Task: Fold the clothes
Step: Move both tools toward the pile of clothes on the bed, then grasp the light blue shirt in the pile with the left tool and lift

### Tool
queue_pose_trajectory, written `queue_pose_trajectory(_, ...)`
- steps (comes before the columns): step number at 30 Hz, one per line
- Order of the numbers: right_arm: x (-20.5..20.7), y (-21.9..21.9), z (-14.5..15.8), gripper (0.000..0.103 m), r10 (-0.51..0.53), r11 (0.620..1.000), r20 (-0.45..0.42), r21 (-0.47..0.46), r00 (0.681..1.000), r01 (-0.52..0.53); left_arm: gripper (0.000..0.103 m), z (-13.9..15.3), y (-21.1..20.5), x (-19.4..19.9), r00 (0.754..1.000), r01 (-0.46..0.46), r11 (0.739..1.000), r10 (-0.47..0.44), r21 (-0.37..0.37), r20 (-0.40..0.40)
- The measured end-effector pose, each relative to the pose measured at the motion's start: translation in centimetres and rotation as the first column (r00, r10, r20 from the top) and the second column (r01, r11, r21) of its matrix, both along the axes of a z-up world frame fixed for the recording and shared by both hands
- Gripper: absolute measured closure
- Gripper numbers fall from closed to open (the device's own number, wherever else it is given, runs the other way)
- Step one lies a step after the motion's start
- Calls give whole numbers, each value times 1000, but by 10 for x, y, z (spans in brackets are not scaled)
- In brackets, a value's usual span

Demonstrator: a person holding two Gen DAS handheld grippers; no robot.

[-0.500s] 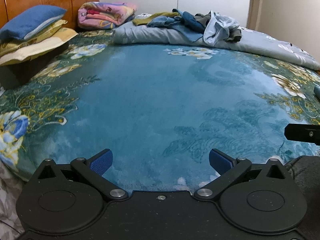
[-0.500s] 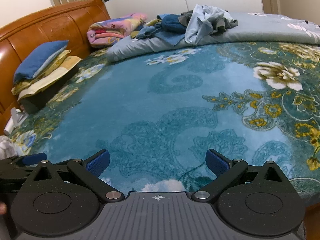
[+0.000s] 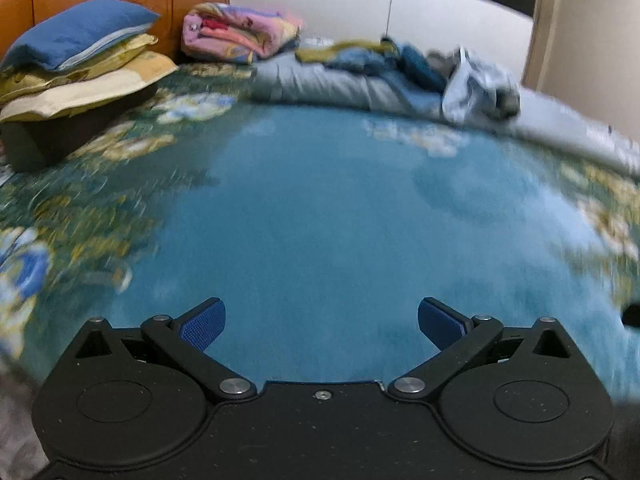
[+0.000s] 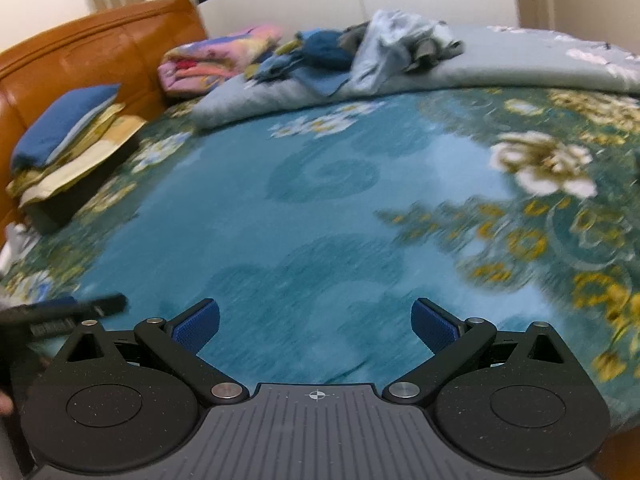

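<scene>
A: Where are the clothes?

B: The heap of crumpled clothes (image 4: 372,48) sits at the far side of the bed, on the grey quilt (image 4: 500,72), well apart from both grippers across the teal floral blanket (image 4: 320,208).

A: Which hand is nearer?

B: Hard to judge through the blur; it lies ahead of both, perhaps more squarely ahead of the right.

A: And the grippers?

B: The left gripper (image 3: 322,320) and right gripper (image 4: 316,320) both gape wide, holding nothing, touching nothing.
</scene>
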State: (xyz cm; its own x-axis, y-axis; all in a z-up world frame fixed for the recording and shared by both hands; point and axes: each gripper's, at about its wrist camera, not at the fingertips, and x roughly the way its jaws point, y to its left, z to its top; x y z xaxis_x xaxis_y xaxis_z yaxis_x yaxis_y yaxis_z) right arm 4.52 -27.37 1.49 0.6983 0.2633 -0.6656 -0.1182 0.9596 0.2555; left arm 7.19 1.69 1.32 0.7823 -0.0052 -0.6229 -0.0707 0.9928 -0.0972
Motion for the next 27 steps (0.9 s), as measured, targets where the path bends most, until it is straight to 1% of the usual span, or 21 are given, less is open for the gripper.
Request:
queue_pose_trajectory(2, 11, -14, 1, 0, -43, 999, 14, -12, 999, 43, 1, 11, 1, 33, 999, 23, 999, -22, -32, 38)
queue_pose_trajectory(4, 22, -28, -1, 0, -86, 996, 22, -20, 996, 86, 2, 24, -8, 69, 994, 51, 998, -47, -40, 96)
queue_pose_trajectory(7, 39, -50, -8, 0, -150, 989, 20, -10, 988, 150, 2, 44, -38, 128, 977, 117, 993, -115, -3, 178)
queue_pose_trajectory(9, 51, -65, -15, 0, -192, 981, 6, 7, 981, 192, 2, 53, -66, 179, 965, 168, 985, -171, 32, 197)
queue_pose_trajectory(11, 60, -78, -23, 0, -230, 973, -8, 14, 973, 230, 2, 60, -96, 227, 954, 214, 976, -220, 50, 203)
queue_pose_trajectory(14, 67, -93, -30, 0, -253, 967, -17, 7, 967, 254, 2, 64, -143, 296, 941, 252, 966, -259, 56, 218)
queue_pose_trajectory(17, 70, -103, -29, 0, -249, 968, 20, -21, 968, 250, 2, 59, -187, 353, 937, 243, 969, -247, 47, 246)
queue_pose_trajectory(19, 73, -111, -27, 0, -254, 966, 41, -42, 966, 256, 2, 53, -215, 384, 934, 240, 969, -247, 57, 258)
queue_pose_trajectory(22, 79, -124, -26, 0, -272, 960, 62, -55, 960, 275, 3, 39, -252, 422, 931, 262, 961, -276, 88, 241)
queue_pose_trajectory(23, 80, -129, -26, 0, -280, 957, 73, -53, 957, 284, 4, 34, -261, 430, 926, 270, 957, -289, 106, 244)
queue_pose_trajectory(25, 83, -136, -27, 0, -299, 951, 95, -49, 950, 304, 12, 23, -280, 448, 916, 281, 946, -314, 159, 248)
queue_pose_trajectory(26, 84, -139, -28, 0, -308, 948, 105, -48, 946, 314, 21, 19, -285, 455, 913, 288, 942, -324, 171, 249)
queue_pose_trajectory(27, 84, -142, -30, 0, -316, 945, 114, -51, 942, 323, 31, 15, -288, 464, 914, 289, 943, -323, 166, 244)
